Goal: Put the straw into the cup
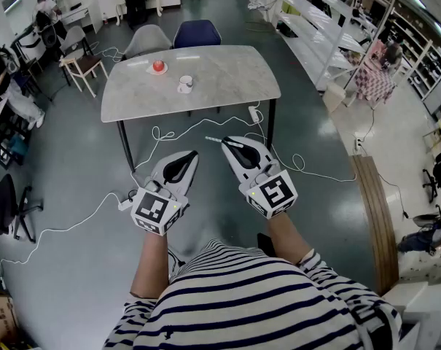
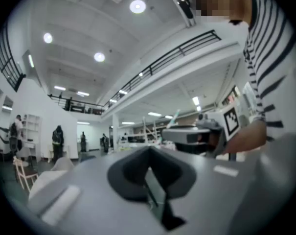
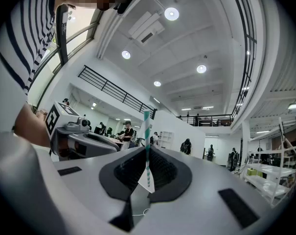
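Observation:
A green-and-white striped straw (image 3: 147, 146) stands upright between the pads of my right gripper (image 3: 146, 153), which is shut on it. In the head view the straw (image 1: 214, 139) pokes out left of the right gripper (image 1: 224, 141) as a thin line. My left gripper (image 1: 192, 155) is held beside it, jaws together with nothing between them; its own view shows its tip (image 2: 148, 152) closed. A small white cup (image 1: 185, 84) sits on the marble table (image 1: 227, 79), well ahead of both grippers. Both grippers hover over the floor, short of the table.
A red object on a white plate (image 1: 159, 66) sits left of the cup. Two chairs (image 1: 170, 36) stand behind the table. White cables (image 1: 173, 133) trail across the floor under and before it. Shelving (image 1: 318, 20) runs along the right.

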`<control>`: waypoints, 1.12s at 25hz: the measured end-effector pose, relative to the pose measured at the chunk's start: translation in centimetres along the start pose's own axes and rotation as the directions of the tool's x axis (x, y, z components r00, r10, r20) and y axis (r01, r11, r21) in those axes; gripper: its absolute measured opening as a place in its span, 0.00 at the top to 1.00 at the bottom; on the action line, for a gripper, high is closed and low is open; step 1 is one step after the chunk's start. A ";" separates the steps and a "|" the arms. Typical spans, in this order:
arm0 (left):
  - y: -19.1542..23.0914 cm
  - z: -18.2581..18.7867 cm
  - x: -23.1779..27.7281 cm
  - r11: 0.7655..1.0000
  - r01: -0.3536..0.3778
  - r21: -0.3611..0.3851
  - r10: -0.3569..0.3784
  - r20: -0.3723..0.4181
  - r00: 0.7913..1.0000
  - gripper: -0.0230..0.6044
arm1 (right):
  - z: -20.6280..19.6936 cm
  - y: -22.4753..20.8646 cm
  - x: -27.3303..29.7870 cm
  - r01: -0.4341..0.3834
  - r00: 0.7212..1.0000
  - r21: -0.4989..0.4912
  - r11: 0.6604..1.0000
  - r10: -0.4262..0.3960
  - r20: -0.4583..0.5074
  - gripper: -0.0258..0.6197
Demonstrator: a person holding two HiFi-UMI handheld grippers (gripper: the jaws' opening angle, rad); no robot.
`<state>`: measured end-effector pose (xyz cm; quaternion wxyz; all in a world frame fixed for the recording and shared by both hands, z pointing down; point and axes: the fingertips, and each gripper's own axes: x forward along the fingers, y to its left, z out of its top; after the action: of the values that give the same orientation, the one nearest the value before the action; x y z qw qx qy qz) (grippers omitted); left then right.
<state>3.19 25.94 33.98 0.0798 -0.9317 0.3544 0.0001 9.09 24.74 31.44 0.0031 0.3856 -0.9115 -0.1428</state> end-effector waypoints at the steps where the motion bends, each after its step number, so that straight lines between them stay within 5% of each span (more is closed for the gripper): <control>1: 0.3 -0.2 -0.2 1.000 -0.001 0.000 0.001 -0.002 1.000 0.95 | -0.1 0.2 0.2 0.001 1.000 -0.003 1.000 -0.001 0.001 0.92; 28: 3.1 -3.0 -1.7 0.999 -0.013 -0.029 0.013 -0.028 1.000 0.95 | -1.7 2.9 3.1 -0.004 1.000 -0.012 1.000 0.004 -0.015 0.92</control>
<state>-0.30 24.41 36.54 0.0611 -0.9303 0.3615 -0.0070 5.08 24.01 33.46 0.0127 0.3848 -0.9114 -0.1455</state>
